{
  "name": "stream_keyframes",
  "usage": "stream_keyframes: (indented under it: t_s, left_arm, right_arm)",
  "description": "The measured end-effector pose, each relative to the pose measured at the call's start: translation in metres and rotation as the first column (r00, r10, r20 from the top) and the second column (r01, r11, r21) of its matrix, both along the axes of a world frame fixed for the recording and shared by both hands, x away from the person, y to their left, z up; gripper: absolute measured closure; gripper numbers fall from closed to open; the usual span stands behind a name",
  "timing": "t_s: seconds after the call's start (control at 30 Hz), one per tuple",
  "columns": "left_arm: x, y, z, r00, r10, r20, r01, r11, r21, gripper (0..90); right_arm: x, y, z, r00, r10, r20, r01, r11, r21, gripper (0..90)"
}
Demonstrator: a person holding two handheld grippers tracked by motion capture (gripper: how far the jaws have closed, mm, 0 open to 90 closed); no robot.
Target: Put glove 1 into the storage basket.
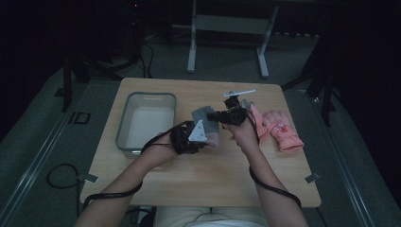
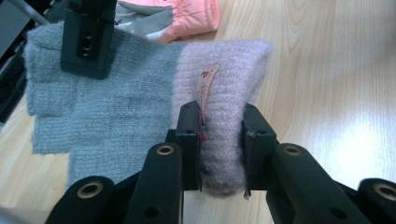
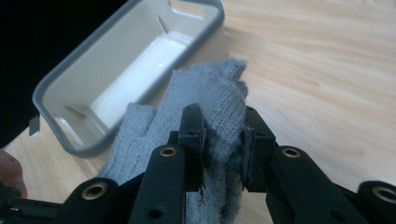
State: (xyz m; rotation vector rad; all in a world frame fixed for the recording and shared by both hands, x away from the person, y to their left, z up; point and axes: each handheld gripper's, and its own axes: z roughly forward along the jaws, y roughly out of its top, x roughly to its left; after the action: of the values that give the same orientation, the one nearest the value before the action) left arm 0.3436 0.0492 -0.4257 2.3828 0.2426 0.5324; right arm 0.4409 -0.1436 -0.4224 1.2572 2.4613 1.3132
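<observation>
A knitted glove, grey (image 2: 116, 107) with a pale pink cuff (image 2: 224, 74), hangs stretched between my two grippers above the table (image 1: 189, 179). My left gripper (image 2: 223, 140) is shut on the pink cuff, beside a small sewn-in label. My right gripper (image 3: 223, 135) is shut on the grey finger end (image 3: 205, 88). In the high view the glove (image 1: 204, 117) is held just right of the bin, with the left gripper (image 1: 210, 138) at its near end and the right gripper (image 1: 215, 115) at its far end. One jaw of the right gripper (image 2: 88, 37) also appears in the left gripper view.
A grey plastic bin (image 1: 151, 95) with nothing in it stands on the left half of the wooden table, its rim (image 3: 46, 88) close below the glove. A pair of pink padded gloves (image 1: 279, 127) lies at the right. Cables trail off the near edge.
</observation>
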Motion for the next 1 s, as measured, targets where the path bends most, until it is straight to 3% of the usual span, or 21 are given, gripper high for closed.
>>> stream_keyframes:
  t_s: [0.17,0.37,0.63,0.77,0.87,1.0]
  left_arm:
    - [0.006,0.016,0.014,0.9999,0.008,-0.011,-0.008,0.9999,0.009,72.7]
    - [0.009,0.037,0.021,0.9997,0.022,-0.008,-0.022,0.9995,0.022,72.6]
    - [0.01,0.068,0.023,0.9979,0.065,0.004,-0.065,0.9969,0.045,72.5]
    - [0.007,0.084,0.021,0.9968,0.062,0.051,-0.065,0.9952,0.073,72.5]
    - [0.009,0.099,0.02,0.9965,0.074,0.039,-0.077,0.9941,0.077,72.5]
    - [0.012,0.118,0.018,0.9968,0.076,0.025,-0.078,0.991,0.109,72.4]
  right_arm:
    - [0.005,0.015,0.012,0.9997,0.015,0.017,-0.015,1.0,0.003,74.1]
    - [0.012,0.037,0.021,0.9989,0.038,0.027,-0.038,0.999,0.005,74.2]
    - [0.018,0.072,0.023,0.9967,0.073,0.037,-0.073,0.997,-0.008,74.2]
    - [0.023,0.089,0.024,0.9938,0.104,0.041,-0.104,0.994,0.015,74.3]
    - [0.026,0.103,0.022,0.9938,0.108,0.027,-0.109,0.993,0.041,74.2]
    - [0.028,0.126,0.017,0.9917,0.124,0.034,-0.125,0.992,0.026,74.2]
